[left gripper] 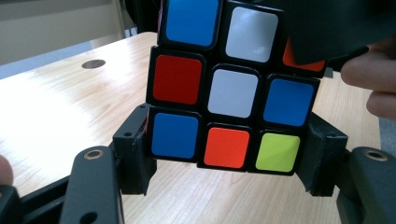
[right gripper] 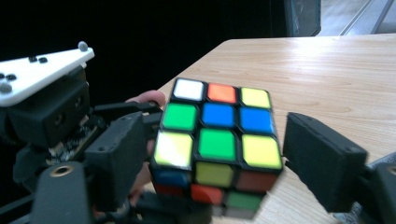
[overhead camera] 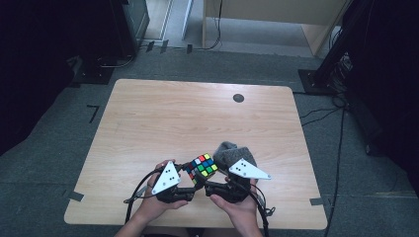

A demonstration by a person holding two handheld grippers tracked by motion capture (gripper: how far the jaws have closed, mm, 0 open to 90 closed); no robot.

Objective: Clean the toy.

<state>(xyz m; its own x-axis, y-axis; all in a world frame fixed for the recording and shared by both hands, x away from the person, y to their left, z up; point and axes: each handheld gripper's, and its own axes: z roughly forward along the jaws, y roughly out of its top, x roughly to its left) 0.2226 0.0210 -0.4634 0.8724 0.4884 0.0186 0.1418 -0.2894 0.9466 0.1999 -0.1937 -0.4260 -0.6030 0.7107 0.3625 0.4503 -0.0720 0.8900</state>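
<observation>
1. The cube (overhead camera: 202, 167) is held above the near part of the desk (overhead camera: 163, 118), between the two hands.
2. The left tool (left gripper: 229, 168) is clamped on the cube: in the left gripper view its two black jaws press the cube's bottom row from either side, the left jaw against the blue corner sticker and the right jaw against the lime corner sticker.
3. The face turned to that camera has a white centre, with red to its left and blue to its right; the row below reads blue, orange, lime.
4. The right tool (right gripper: 215, 154) stands with its jaws spread wider than the cube. In the right gripper view its right jaw is clearly apart from the cube, with desk showing in the gap; its left jaw stands just beside the cube's left edge, and whether it touches cannot be told.
5. In that view the cube is tilted, the face with a blue centre uppermost; white, orange and yellow run along its far row.
6. From above, both tools sit just near of the cube, the left hand (overhead camera: 158, 200) and right hand (overhead camera: 237, 205) below them.
7. A grey cloth (overhead camera: 231, 152) lies on the desk just right of the cube.
8. A dark round disc (overhead camera: 238, 98) sits on the desk well beyond the cube, near the far edge.
</observation>
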